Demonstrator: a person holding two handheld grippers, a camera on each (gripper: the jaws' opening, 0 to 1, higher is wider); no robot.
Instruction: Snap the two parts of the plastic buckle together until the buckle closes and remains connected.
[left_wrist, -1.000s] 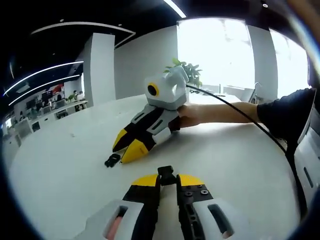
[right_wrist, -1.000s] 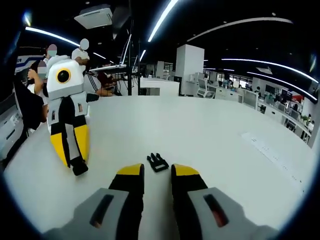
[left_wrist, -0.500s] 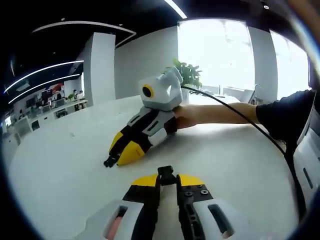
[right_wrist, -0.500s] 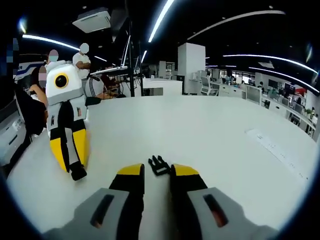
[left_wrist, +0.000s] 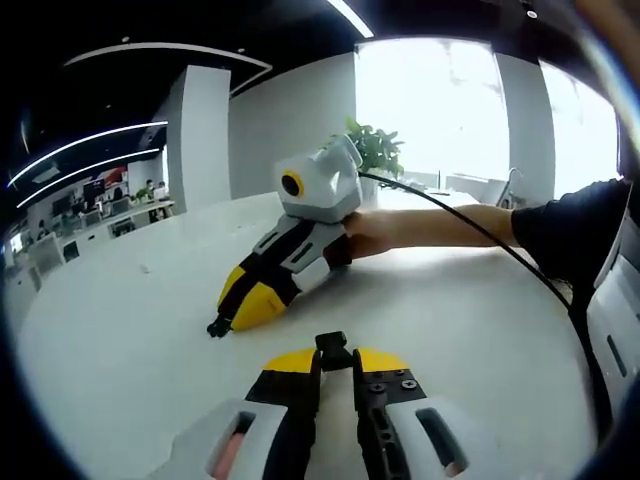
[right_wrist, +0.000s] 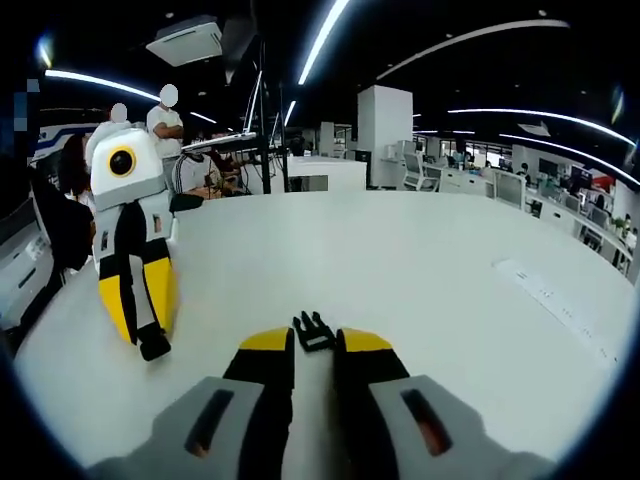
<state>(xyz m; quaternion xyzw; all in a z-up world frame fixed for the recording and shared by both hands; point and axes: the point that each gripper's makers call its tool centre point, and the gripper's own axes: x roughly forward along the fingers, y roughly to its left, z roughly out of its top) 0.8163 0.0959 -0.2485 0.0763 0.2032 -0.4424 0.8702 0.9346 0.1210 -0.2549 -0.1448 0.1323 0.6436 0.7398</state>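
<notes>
left gripper (left_wrist: 335, 362) jaws clamped on black plastic buckle socket (left_wrist: 333, 350), frame bottom centre | right gripper (right_wrist: 314, 340) jaws narrowed around pronged black buckle half (right_wrist: 313, 331), grip unconfirmed | risk: prongs skew and jam if halves meet misaligned | white worktop (right_wrist: 420, 260), open-plan office, ceiling strip lights

Open room: the white table (right_wrist: 430, 250) is bare from 12 to 3 o'clock in the right gripper view.
In the way: left gripper (right_wrist: 148, 340) at 9 o'clock.
</notes>
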